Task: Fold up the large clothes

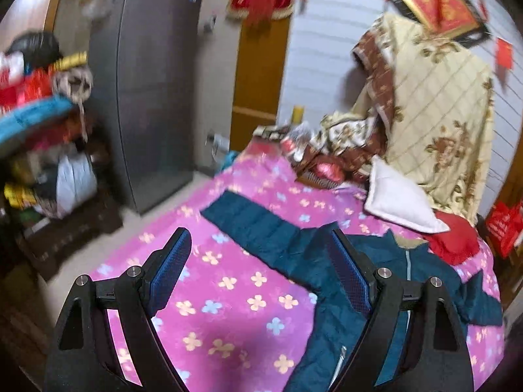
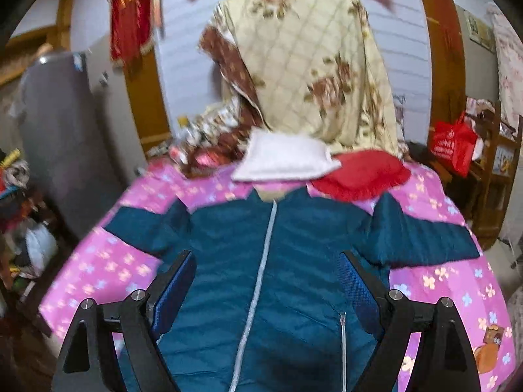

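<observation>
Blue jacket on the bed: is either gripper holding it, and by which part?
Neither. The left gripper and right gripper are both open above the jacket, which lies spread flat, unheld.

Teal quilted jacket [image 2: 261,261], pale grey zip; pink flowered bedspread [image 1: 228,281]; white pillow [image 2: 281,160]; red cushion [image 2: 362,176].

We see the jacket [image 2: 261,261] spread flat on the bedspread [image 2: 441,277]. Behind its collar lie two pillows [image 2: 284,160], side by side.

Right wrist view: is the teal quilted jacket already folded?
No, the teal quilted jacket lies flat, zipped, both sleeves spread out on the pink flowered bedspread.
</observation>
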